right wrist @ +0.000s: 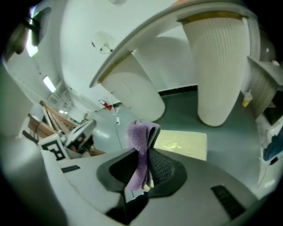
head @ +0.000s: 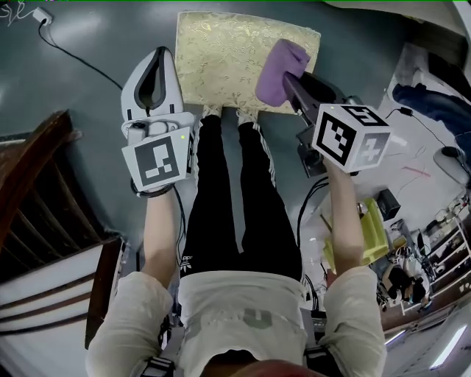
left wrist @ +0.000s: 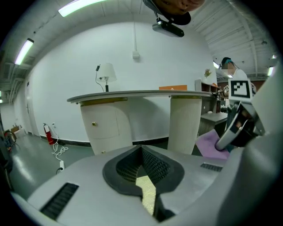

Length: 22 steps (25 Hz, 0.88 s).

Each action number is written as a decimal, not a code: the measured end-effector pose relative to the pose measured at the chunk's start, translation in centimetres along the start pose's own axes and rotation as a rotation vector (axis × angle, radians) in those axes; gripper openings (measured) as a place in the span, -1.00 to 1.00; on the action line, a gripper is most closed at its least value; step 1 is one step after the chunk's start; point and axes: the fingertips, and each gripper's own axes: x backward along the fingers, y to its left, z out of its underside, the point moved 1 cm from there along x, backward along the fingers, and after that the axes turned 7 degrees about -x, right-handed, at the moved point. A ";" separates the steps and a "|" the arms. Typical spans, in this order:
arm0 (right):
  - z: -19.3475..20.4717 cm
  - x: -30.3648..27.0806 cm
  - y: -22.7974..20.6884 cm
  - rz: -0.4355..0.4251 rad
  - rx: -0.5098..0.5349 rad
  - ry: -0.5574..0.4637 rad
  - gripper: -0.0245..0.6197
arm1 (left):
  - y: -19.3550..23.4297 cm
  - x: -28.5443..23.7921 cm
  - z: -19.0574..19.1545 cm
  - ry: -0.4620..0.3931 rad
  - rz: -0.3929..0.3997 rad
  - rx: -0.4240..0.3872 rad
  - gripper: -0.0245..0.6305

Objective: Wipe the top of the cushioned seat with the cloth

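Overhead, the cushioned seat (head: 221, 55), gold and patterned, lies on the grey floor (head: 81, 96) just ahead of the person's feet (head: 246, 115), which stand at its near edge. The right tongs (head: 294, 79) are clenched on the purple cloth (head: 278, 70). The folded cloth stands up between their pads and hangs past them over the seat's right near part. No view settles whether it touches the cushion. In the right gripper view the cloth (right wrist: 139, 141) partly covers the seat (right wrist: 185, 145).

The left tongs (head: 159, 56) are closed on nothing, tips together. They are held off the seat's left edge, over bare floor. Through the thin slit between their pads the left gripper view shows a sliver of the gold cushion.

Beyond the seat stands a white desk (left wrist: 141, 94) with a curved top on a ribbed round pedestal (left wrist: 185, 126), and a lamp (left wrist: 106, 73) is behind it. A red fire extinguisher (left wrist: 48, 133) sits by the wall. To the person's left is a dark wooden stair (head: 37, 177), and a cable (head: 73, 51) runs to a power strip (head: 42, 15). To the right lie loose cables, a yellow object (head: 375, 232) and a heap of blue fabric (head: 430, 103), all well clear of the cushion.
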 end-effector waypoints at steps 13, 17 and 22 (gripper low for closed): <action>9.4 -11.3 16.4 -0.273 0.107 0.196 -0.69 | 7.3 4.4 2.3 0.020 -0.165 0.068 -0.91; 11.9 -15.6 15.6 -0.205 0.121 0.200 -0.69 | 7.7 4.5 3.8 0.041 -0.164 0.064 -0.91; 13.6 -19.5 13.0 -0.109 0.128 0.200 -0.70 | 7.1 4.3 5.7 0.073 -0.147 0.078 -0.91</action>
